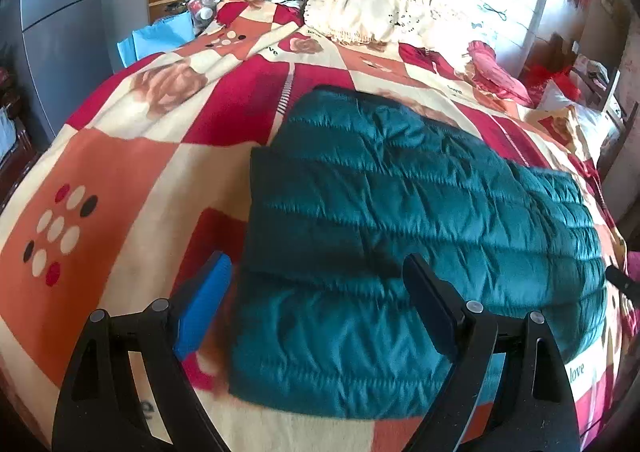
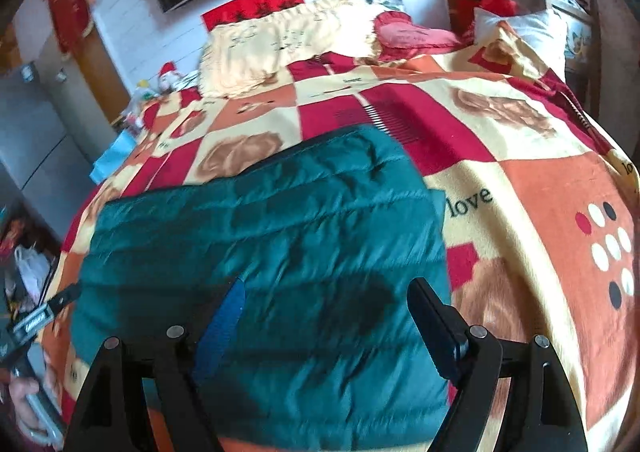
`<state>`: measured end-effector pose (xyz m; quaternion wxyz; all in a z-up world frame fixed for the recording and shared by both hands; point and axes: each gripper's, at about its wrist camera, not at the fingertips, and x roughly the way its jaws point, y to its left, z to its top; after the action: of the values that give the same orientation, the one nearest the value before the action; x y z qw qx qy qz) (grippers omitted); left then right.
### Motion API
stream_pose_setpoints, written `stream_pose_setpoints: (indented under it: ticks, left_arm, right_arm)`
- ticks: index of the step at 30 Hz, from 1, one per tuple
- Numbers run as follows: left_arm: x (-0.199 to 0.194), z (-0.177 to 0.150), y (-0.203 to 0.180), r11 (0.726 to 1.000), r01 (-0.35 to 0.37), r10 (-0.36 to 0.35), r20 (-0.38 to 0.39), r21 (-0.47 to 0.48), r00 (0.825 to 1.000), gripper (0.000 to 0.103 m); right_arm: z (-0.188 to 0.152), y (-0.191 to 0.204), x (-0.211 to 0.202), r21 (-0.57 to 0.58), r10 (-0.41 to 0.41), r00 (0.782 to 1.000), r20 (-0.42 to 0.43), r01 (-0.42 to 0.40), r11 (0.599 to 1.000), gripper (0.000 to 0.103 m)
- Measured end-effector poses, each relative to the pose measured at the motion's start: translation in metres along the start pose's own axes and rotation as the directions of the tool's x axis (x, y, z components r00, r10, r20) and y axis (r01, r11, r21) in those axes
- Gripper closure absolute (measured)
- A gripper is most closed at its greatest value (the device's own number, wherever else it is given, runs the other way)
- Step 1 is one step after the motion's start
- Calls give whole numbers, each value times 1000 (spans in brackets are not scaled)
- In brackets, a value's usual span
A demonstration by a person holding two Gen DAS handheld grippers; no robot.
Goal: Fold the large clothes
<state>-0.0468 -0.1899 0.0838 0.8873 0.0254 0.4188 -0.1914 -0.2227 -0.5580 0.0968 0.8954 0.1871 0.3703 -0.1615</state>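
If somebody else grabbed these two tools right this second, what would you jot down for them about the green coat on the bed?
Left tool: open, holding nothing, hovering over the near left edge of the green quilted jacket.
Right tool: open, empty, above the jacket's near part.
Jacket: lies flat on the patterned blanket, already folded into a rough rectangle; no sleeves stick out.
Done: the sides appear folded in.
Left: probably one more fold, near end towards the cream pillow, then smoothing. I cannot tell how many layers lie underneath.
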Motion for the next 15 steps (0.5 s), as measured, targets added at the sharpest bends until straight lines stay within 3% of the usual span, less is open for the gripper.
stream_pose_setpoints:
  ticks: [6, 9, 15]
  left_arm:
    - [12, -20, -3, 1000, -22, 23, -39, 15, 999, 15]
    - [14, -21, 1, 1000, -20, 19, -36, -7, 999, 15]
    - [7, -23, 1, 1000, -17, 17, -33, -3, 999, 15]
  right_arm:
    - [-30, 10, 18, -27, -37, 998, -54, 35, 999, 21]
    - [-33, 10, 30, -27, -57, 996, -67, 56, 998, 15]
    - [-31, 8, 10, -18, -32, 998, -48, 31, 999, 15]
